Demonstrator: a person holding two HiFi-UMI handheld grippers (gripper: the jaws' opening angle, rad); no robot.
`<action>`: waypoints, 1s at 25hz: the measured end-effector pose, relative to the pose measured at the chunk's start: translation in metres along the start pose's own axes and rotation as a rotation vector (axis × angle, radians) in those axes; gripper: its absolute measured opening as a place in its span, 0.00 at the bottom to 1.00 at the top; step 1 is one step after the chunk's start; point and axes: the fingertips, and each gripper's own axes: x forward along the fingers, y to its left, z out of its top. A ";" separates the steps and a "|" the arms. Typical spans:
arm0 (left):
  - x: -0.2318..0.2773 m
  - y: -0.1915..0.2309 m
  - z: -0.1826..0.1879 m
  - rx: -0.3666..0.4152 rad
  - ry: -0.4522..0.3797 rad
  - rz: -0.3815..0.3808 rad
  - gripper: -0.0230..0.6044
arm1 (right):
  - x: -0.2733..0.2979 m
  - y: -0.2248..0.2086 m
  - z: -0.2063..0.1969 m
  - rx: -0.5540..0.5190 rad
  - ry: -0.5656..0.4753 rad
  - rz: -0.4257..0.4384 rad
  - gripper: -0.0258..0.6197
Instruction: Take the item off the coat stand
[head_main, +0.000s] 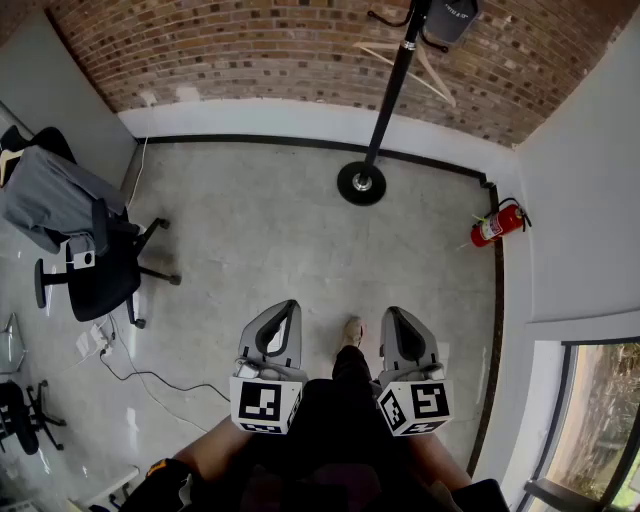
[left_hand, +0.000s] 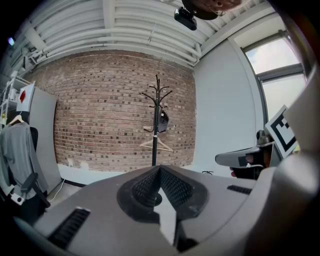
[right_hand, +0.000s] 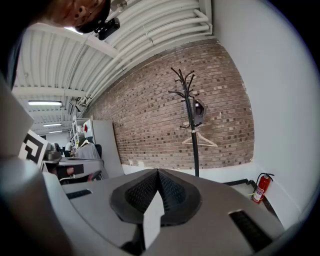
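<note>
Dark item (left_hand: 163, 119), maybe small bag, hangs high on coat stand (head_main: 395, 90), just above wooden hanger (left_hand: 156, 145). Looks soft, light, floppy. Best grab its top by hook, lift up. Left gripper (left_hand: 160, 170) and right gripper (right_hand: 158, 172) both squeezed tight, empty, far from coat stand.

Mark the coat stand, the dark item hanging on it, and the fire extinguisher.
coat stand (head_main: 349, 187): head view, on its round black base.
dark item (right_hand: 198, 113): right gripper view, on its body beside the pole.
fire extinguisher (head_main: 489, 229): head view, on its red cylinder.
</note>
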 end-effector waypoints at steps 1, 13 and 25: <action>0.014 -0.008 0.007 -0.003 0.006 0.005 0.08 | 0.006 -0.015 0.007 0.000 0.007 0.011 0.06; 0.160 -0.072 0.066 0.035 0.031 0.044 0.08 | 0.080 -0.166 0.072 -0.008 0.011 0.085 0.06; 0.308 -0.076 0.091 0.050 0.022 -0.133 0.08 | 0.161 -0.239 0.097 0.035 0.025 -0.032 0.06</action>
